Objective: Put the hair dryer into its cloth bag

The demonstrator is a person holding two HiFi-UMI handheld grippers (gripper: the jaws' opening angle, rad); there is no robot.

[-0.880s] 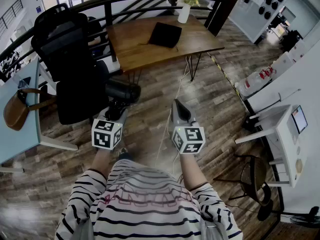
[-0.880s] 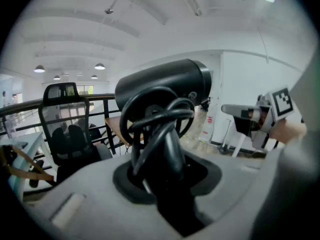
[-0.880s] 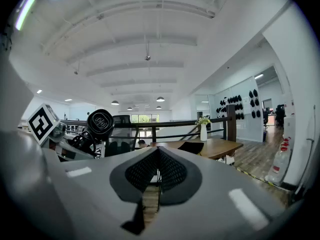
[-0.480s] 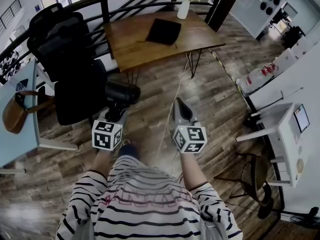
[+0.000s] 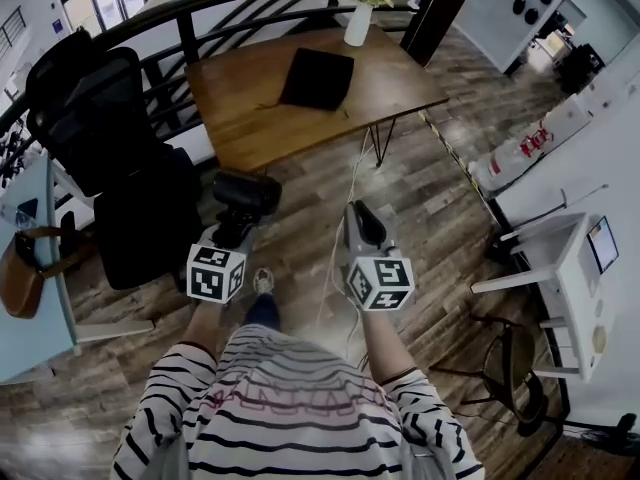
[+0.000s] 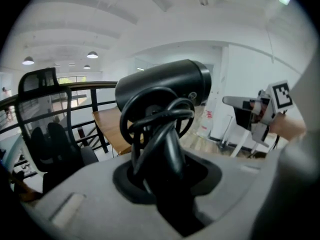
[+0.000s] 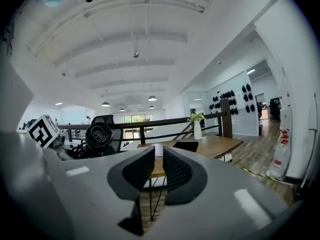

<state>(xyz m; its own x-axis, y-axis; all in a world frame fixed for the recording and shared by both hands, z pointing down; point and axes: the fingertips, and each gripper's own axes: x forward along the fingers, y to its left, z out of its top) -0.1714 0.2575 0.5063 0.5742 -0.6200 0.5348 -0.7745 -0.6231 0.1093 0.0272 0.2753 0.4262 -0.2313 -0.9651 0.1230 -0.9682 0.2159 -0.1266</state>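
Whereas the right gripper (image 5: 362,220) jaws were together earlier, a narrow gap is now noted; the hair dryer (image 5: 243,194) is held clamped in the left gripper (image 5: 236,230), short of the wooden table (image 5: 240,118) bearing the cloth bag (image 5: 318,78).

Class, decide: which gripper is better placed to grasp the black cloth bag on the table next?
Probably right. The right gripper is empty, jaws slightly apart; the left gripper is shut on the hair dryer.
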